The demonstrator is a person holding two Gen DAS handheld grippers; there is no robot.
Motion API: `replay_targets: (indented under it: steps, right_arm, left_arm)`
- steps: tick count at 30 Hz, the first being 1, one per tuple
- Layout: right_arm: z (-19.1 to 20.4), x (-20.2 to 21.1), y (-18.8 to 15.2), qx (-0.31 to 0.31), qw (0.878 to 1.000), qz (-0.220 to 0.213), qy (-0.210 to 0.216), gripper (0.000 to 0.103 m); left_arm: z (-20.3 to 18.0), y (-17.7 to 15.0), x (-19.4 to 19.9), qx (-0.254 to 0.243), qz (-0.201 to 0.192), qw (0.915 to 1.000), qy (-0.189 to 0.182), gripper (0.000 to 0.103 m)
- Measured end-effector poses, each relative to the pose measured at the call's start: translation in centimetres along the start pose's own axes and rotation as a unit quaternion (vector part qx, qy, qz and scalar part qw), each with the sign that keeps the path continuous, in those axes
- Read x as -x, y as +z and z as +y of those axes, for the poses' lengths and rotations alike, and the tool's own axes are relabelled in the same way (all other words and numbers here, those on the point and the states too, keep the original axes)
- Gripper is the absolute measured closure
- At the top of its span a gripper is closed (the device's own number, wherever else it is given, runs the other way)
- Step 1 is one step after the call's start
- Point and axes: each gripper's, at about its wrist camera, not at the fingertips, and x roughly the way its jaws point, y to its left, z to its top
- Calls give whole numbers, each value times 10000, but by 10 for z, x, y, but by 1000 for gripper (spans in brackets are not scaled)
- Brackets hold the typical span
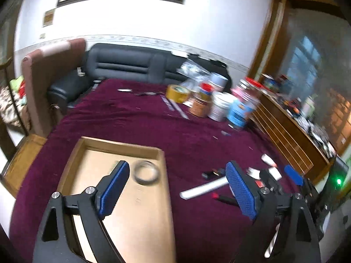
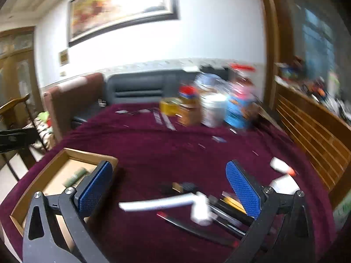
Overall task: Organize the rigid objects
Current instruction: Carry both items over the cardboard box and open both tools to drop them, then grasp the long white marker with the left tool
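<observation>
A shallow cardboard box (image 1: 122, 148) lies on the maroon cloth at the near left; a clear tape ring (image 1: 145, 172) lies inside it. My left gripper (image 1: 177, 188) is open and empty above the box's right edge. To its right lie a white tube (image 1: 204, 189), a black-and-red pen (image 1: 223, 198) and small white items (image 1: 268, 160). In the right wrist view my right gripper (image 2: 169, 188) is open and empty over the white tube (image 2: 158, 203) and black pens (image 2: 197, 228). The box (image 2: 39, 182) holds a green cylinder (image 2: 75, 176).
Jars, tubs and a yellow tape roll (image 1: 177, 93) crowd the far right of the table (image 1: 131, 118). A black sofa (image 1: 122, 65) stands behind. A wooden sideboard (image 1: 289, 131) runs along the right. A brown chair (image 1: 48, 70) stands at the left.
</observation>
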Motion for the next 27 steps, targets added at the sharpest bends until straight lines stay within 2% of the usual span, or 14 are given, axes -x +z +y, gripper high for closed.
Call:
replay_targets:
  steps: [2,4,6,8,15,17,19,23,27]
  right_arm:
    - [-28,16,-7,-170,9988,-253,-372,0]
    - [-47,38,-14,-92,9943,-683,-809,0]
    - [-60,48,-17,26,9898,-910,-1095,0]
    - [-76,47,-18,-13,9879,-970,-1208,0]
    - [-150,1,-31,-875,9878,-224,-1272,0]
    - [-163,-1,-37,-1194,9866,-29,-1110,0]
    - [-176,1,-39,-1502,9843,-26,-925,0]
    - [-183,-4,-46,-1680,9822,217,-808,0]
    - [-183,-7,-47,-1690,9826,294,-713,0]
  left_arm:
    - [-23,-12,-7,-173,94,9998,-71,17]
    - [-42,-23,-13,-305,186,9993,-105,17]
    - [-60,-32,-23,-413,329,9985,-141,17]
    - [-77,-40,-31,-515,474,9974,-186,17]
    - [-116,-51,-61,-776,998,9917,-229,17]
    - [-117,-51,-67,-734,1075,9913,-210,17]
    - [-111,-47,-78,-533,1198,9911,-242,17]
    - [-101,-43,-104,-211,1488,9882,-282,17]
    - [-110,-50,-129,-396,1778,9831,-197,17]
